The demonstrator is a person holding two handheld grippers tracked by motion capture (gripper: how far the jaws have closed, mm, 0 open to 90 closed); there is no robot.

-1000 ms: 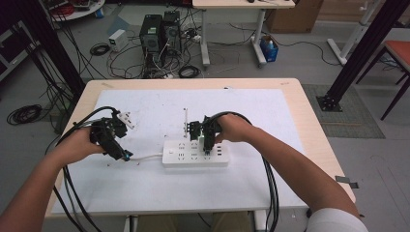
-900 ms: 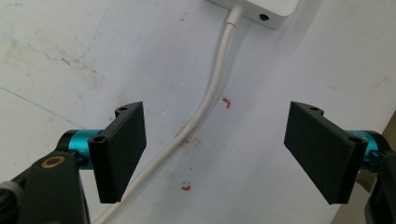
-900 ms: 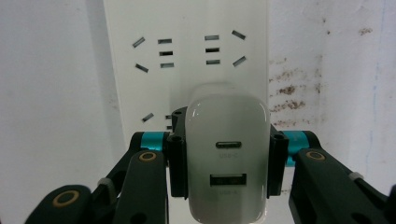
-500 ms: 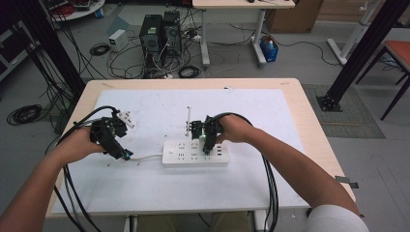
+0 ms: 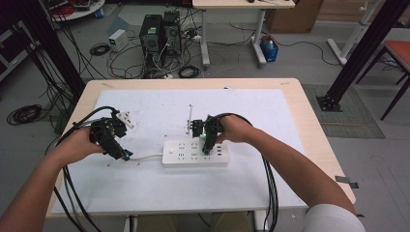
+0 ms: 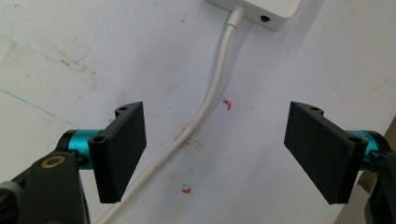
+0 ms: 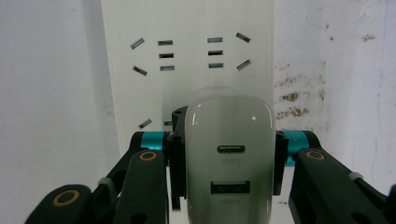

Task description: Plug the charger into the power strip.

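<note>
Nothing much has shifted vs the earlier frames: both hands sit in about the same spots, right gripper (image 5: 207, 145) maybe a touch lower over the power strip (image 5: 180, 155). R jaws are clamped on a white USB charger (image 7: 229, 161), pads pressing its two sides, ports (USB-C above, USB-A below) facing the cam. Charger is at the strip's right part, above its sockets; seated or not, can't tell. Left gripper (image 6: 215, 149) has jaws apart, nothing gripped, over the strip's white cord (image 6: 210, 100) on the table sheet (image 5: 270, 121), left of the strip.
</note>
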